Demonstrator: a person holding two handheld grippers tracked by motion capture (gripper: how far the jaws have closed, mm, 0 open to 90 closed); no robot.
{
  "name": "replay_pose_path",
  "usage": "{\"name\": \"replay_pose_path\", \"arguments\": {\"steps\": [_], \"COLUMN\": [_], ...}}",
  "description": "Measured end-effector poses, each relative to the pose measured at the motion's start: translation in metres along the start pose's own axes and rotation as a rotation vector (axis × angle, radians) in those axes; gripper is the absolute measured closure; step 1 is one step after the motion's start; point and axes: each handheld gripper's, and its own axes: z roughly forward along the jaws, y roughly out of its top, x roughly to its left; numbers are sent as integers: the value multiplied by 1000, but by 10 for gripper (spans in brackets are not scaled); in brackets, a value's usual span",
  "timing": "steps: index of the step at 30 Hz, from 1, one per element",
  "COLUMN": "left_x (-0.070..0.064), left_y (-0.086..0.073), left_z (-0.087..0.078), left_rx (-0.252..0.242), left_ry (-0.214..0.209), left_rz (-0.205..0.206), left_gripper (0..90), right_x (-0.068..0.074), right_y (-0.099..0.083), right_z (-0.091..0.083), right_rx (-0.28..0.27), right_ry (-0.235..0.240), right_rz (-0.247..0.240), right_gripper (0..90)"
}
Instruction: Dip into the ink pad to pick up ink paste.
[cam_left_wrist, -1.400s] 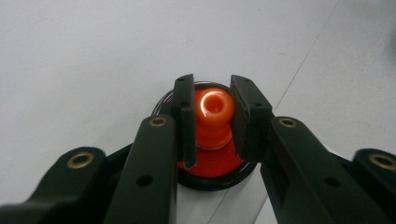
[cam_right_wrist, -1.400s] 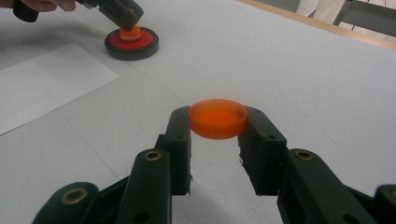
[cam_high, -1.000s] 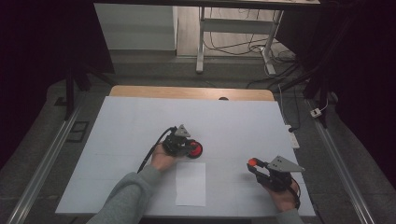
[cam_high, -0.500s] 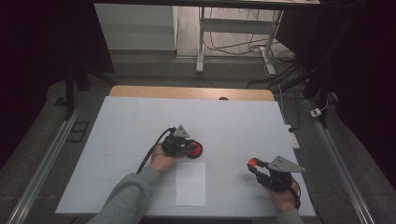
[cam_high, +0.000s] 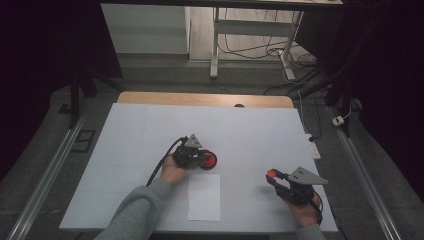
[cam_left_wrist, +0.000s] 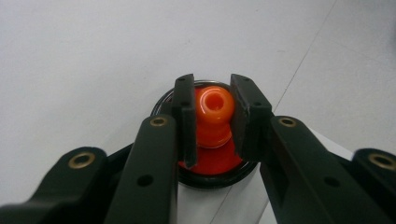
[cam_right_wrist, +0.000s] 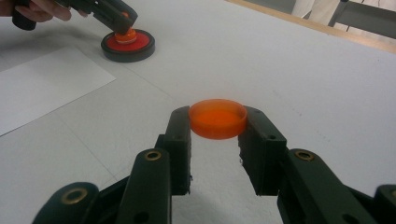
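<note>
The orange knob (cam_left_wrist: 214, 114) stands on a red disc in a black ring (cam_high: 208, 160), mid-counter just above the white sheet (cam_high: 204, 196) — the left gripper (cam_left_wrist: 212, 119) has its fingers clenched on that knob. Compared with the frames a moment ago nothing has shifted; the left hand stays parked on the disc, so the grasp looks settled and the lift is not yet begun. The right gripper (cam_right_wrist: 217, 128) holds an orange cap (cam_right_wrist: 217, 117) between its fingers, off the white counter (cam_high: 260, 130) — well apart, near the person's right.
</note>
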Motion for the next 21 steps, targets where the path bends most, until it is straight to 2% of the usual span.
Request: {"name": "replay_pose_path", "arguments": {"steps": [4, 12, 21], "left_x": [0, -3, -5], "left_y": [0, 0, -4], "left_z": [0, 0, 0], "left_rx": [0, 5, -27], "left_ry": [2, 17, 30], "left_rz": [-9, -1, -13], "left_gripper": [729, 730, 730], "right_x": [-1, -1, 1], "right_y": [0, -1, 0], "right_z": [0, 0, 0], "right_rx": [-2, 0, 2], "right_ry": [1, 1, 5], "right_rz": [3, 3, -2], "right_gripper": [644, 644, 644]}}
